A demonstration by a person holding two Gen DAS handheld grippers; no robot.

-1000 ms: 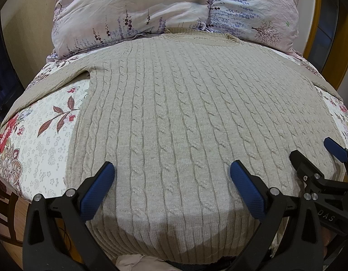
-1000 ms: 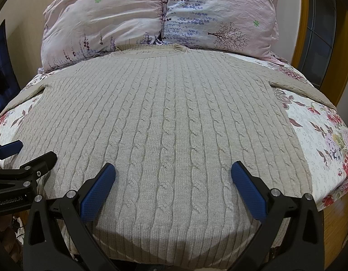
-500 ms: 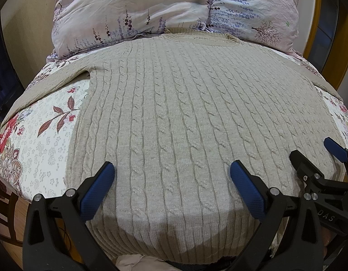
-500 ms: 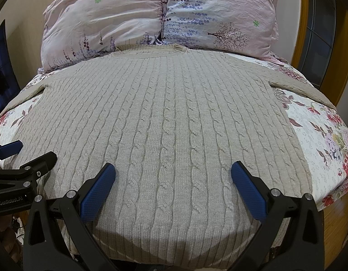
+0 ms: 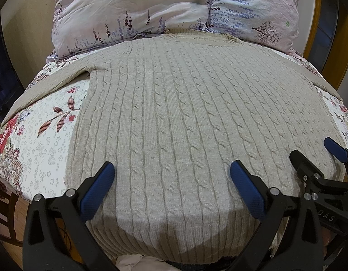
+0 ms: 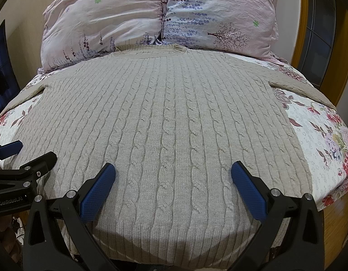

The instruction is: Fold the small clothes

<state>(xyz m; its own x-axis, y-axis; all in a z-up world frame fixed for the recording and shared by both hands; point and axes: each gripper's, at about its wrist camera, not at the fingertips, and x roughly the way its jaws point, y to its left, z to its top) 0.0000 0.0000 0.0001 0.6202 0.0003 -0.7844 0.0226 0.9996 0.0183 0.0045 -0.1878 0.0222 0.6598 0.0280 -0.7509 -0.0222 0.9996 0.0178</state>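
A beige cable-knit sweater lies flat on the bed, collar at the far end by the pillows, hem hanging over the near edge; it also shows in the right wrist view. Its sleeves spread out to both sides. My left gripper is open and empty, hovering above the lower left part of the sweater. My right gripper is open and empty above the lower right part. Each gripper shows at the edge of the other's view: the right gripper and the left gripper.
Two pink floral pillows lean at the head of the bed. A floral bedsheet shows on both sides of the sweater, also in the right wrist view. A wooden frame stands at the far right. A bit of white cloth lies below the hem.
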